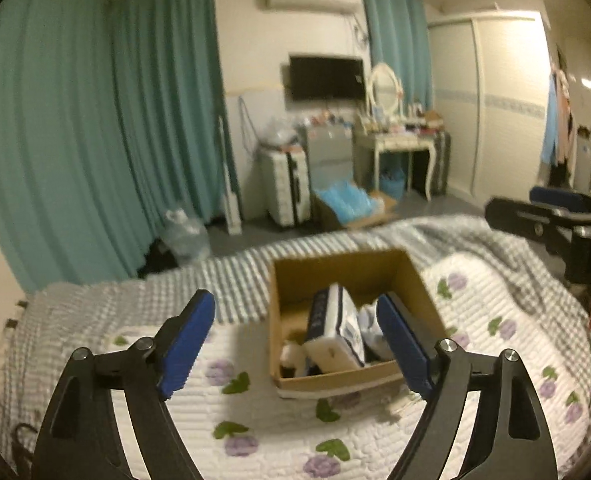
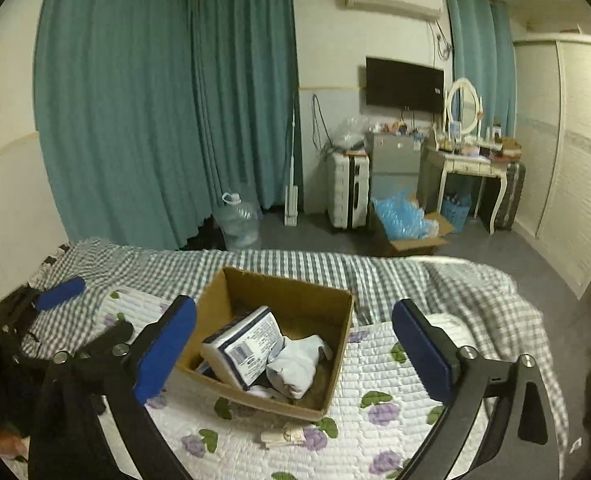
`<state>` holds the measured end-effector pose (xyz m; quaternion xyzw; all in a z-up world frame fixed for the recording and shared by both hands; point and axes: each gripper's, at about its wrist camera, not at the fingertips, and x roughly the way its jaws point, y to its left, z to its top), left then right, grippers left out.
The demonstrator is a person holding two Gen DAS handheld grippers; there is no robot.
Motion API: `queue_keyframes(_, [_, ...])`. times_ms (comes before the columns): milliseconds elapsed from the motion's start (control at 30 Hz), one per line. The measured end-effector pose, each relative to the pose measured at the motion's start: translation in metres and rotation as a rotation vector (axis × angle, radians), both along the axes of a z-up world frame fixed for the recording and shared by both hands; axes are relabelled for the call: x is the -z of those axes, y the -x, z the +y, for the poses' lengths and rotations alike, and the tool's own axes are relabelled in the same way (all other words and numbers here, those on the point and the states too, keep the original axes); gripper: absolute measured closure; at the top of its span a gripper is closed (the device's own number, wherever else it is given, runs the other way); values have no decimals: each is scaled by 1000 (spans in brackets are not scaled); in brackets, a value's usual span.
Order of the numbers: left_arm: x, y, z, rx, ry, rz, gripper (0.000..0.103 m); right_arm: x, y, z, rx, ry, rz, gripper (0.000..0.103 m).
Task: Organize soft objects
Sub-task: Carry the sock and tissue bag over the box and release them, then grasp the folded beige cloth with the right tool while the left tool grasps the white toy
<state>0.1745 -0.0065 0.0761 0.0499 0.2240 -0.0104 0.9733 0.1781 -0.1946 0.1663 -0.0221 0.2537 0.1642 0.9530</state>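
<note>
Soft objects, a wrapped tissue pack (image 1: 337,330) and a white cloth (image 1: 369,326), lie inside the cardboard box (image 1: 291,276) on the bed, ahead of the left gripper (image 1: 295,344), whose jaws are spread and empty.

Right view: the pack (image 2: 243,344) leans lengthwise against the box (image 2: 279,284), straight ahead between the right gripper (image 2: 293,344)'s spread, empty jaws, seemingly nearer.

Blue pads are seen on black arms of the left gripper (image 1: 295,316) and the right gripper (image 2: 295,332). The cardboard box (image 2: 231,292) is brown; a white-and-navy tissue pack (image 2: 247,344) and a white cloth (image 2: 299,364) are shown inside. The quilt (image 2: 379,360) is white with purple flowers and green leaves; the blanket (image 2: 295,264) is grey-and-white checked. The curtains (image 2: 135,100) are teal.
</note>
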Motion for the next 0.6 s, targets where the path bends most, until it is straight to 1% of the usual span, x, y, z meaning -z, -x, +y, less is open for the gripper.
queue_keyframes(33, [-4, 7, 2, -7, 2, -11, 17, -6, 7, 0, 1, 2, -10, 2])
queue_keyframes(67, [-13, 18, 3, -13, 12, -24, 14, -12, 17, -1, -1, 2, -20, 2])
queue_keyframes(133, [-22, 32, 6, -10, 34, -39, 8, -24, 33, -2, -30, 11, -16, 2])
queue_keyframes(200, [-30, 50, 7, -37, 40, -64, 8, -33, 51, -4, -37, 31, -18, 2])
queue_keyframes(300, [-32, 67, 7, -97, 30, -81, 8, -38, 69, -6, -49, 54, -29, 2])
queue_keyframes(367, [-28, 80, 7, -120, 35, -96, 8, -35, 78, -5, -57, 65, -21, 2])
queue_keyframes(467, [-12, 91, 8, -117, 45, -96, 8, -22, 82, -4, -71, 83, 4, 2])
queue_keyframes(600, [17, 100, 10, -137, 72, -78, 8, 16, 74, 3, -94, 101, 74, 2])
